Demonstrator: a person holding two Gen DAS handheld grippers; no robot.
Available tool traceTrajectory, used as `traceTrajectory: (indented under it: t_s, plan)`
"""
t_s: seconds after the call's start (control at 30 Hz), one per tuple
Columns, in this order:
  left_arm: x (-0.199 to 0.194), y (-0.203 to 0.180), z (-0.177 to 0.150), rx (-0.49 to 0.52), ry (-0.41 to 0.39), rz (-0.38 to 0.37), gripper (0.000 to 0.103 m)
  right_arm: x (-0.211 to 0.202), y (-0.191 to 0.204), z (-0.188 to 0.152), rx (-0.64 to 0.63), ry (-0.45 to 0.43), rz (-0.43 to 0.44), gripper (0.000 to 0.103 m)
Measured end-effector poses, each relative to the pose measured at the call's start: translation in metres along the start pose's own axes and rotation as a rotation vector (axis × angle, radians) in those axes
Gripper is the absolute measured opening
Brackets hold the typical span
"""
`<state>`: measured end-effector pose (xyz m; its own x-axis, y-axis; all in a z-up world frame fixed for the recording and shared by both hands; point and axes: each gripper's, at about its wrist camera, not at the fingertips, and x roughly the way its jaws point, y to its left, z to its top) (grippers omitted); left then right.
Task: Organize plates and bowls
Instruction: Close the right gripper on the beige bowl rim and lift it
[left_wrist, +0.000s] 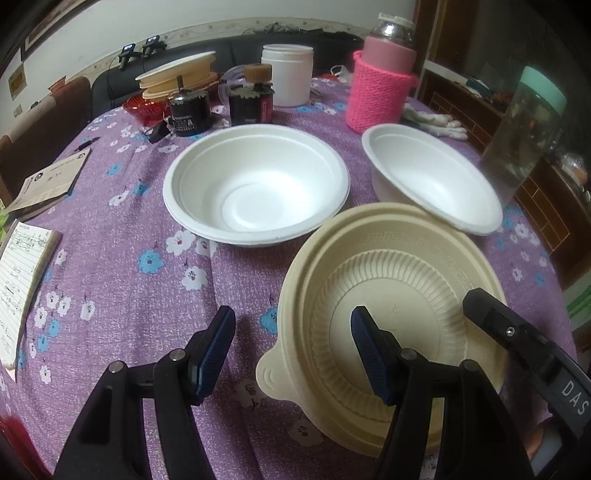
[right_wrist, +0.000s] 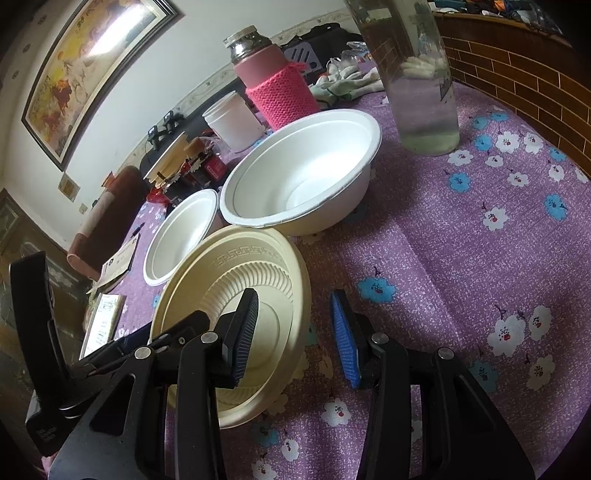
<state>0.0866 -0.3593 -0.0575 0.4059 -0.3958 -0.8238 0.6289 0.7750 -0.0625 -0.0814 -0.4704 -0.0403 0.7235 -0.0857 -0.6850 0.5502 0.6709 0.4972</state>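
Cream plastic, ribbed round the well: bowl (left_wrist: 391, 317) sitting upright on the purple flowered tablecloth (left_wrist: 122, 280), mouth up, small tab handle pointing toward the left wrist camera and a little to its left. Round, so no long axis beyond the line through that tab. Just behind it, two white foam bowls, both upright and open upward: the wide shallow one (left_wrist: 256, 182) farther left in the left wrist view, the other (left_wrist: 432, 177) to the right with its near rim just past the cream bowl's far edge, touching or not cannot be told. Left gripper (left_wrist: 293, 349) spread wide, nothing pinched, one blue-padded finger (left_wrist: 218, 347) over bare cloth, the other above the cream bowl's inside, straddling the tab-side rim. Right gripper (right_wrist: 299, 338) likewise spread and empty, left finger (right_wrist: 243, 332) over the cream bowl (right_wrist: 240, 306), right finger over the cloth beside its rim; contact with the rim cannot be told. Farther back: pink knitted flask (left_wrist: 382, 85), white plastic jar (left_wrist: 287, 74), stack of cream plates (left_wrist: 177, 75). Clear water bottle (right_wrist: 421, 74) standing near the table's edge. Notebooks (left_wrist: 22, 273) lying at the left side.
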Motion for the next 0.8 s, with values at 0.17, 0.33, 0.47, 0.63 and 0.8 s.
traceTrajectory:
  t_s: [0.17, 0.33, 0.47, 0.63, 0.8]
  plan:
    - [0.005, 0.000, -0.001, 0.004, 0.024, -0.008, 0.065, 0.005, 0.001, 0.000, 0.007, 0.018, -0.002, 0.040]
    - [0.009, 0.001, -0.002, 0.003, 0.042, -0.013, 0.065, 0.008, -0.002, -0.001, 0.024, 0.028, 0.005, 0.040]
    - [0.011, 0.001, -0.002, 0.008, 0.037, -0.009, 0.065, 0.010, -0.005, -0.001, 0.034, 0.035, 0.014, 0.038]
    - [0.012, 0.002, -0.002, 0.013, 0.028, -0.003, 0.064, 0.011, -0.006, 0.000, 0.041, 0.038, 0.032, 0.032]
    - [0.010, 0.004, -0.001, 0.010, 0.021, -0.017, 0.048, 0.013, -0.005, 0.000, 0.030, 0.043, 0.034, 0.021]
